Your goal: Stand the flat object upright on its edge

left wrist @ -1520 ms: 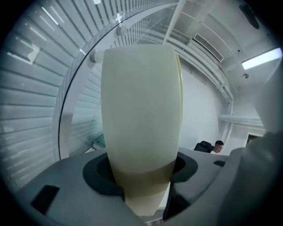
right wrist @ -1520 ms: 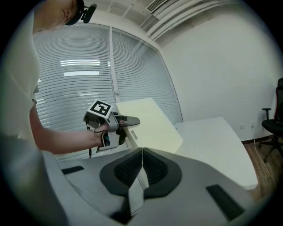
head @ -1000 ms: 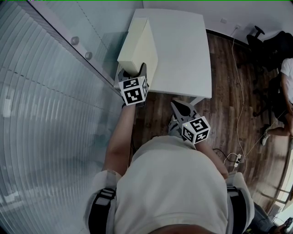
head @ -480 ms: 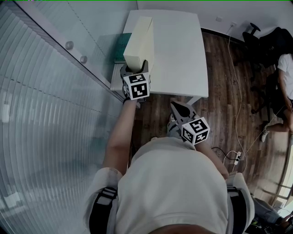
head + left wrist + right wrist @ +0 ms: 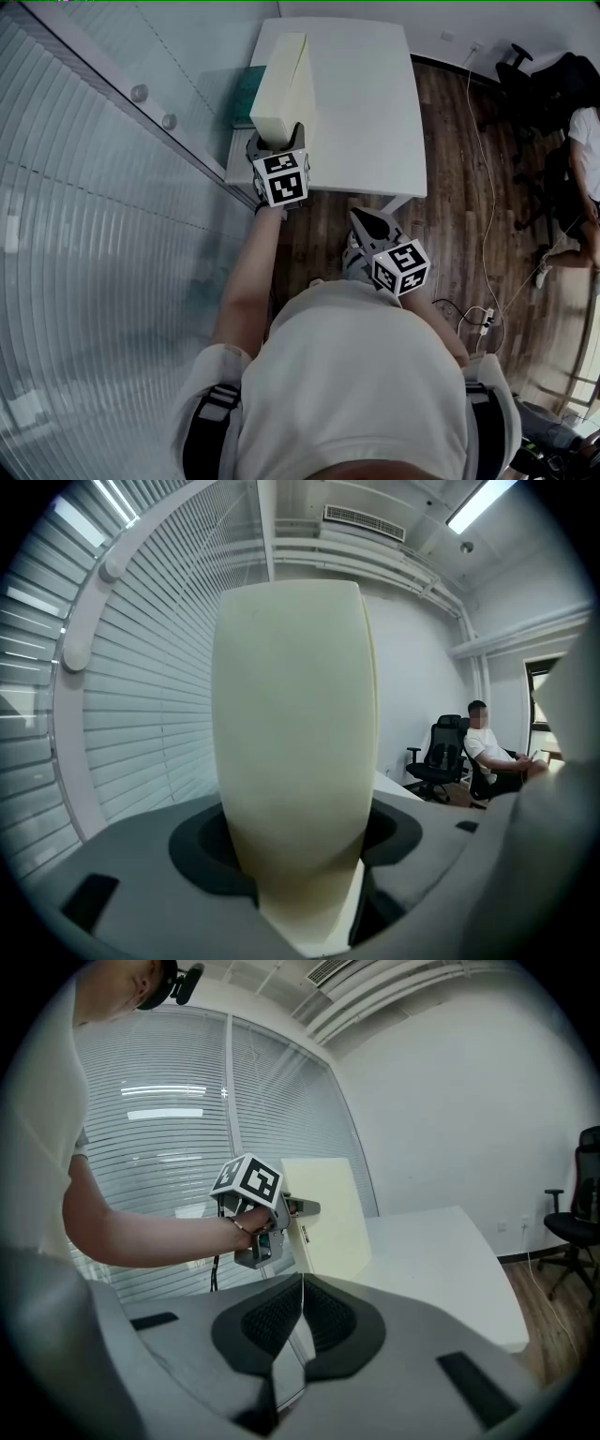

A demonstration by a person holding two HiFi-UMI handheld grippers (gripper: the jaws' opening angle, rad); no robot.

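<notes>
A flat cream box stands upright on its long edge along the left side of the white table. My left gripper holds its near end. In the left gripper view the box fills the space between both pads; the jaws have just been opening slightly with the box between them. My right gripper hangs shut and empty off the table's near edge, over the floor. In the right gripper view its jaws meet, and the box and left gripper show ahead.
A glass wall with blinds runs close along the table's left side, and a teal object lies in the gap. An office chair and a seated person are far right. A cable and power strip lie on the wood floor.
The cream box has gone from leaning, with its broad face showing, to standing steeper on its edge. The left gripper shifted slightly with it. The right gripper has stayed where it was.
</notes>
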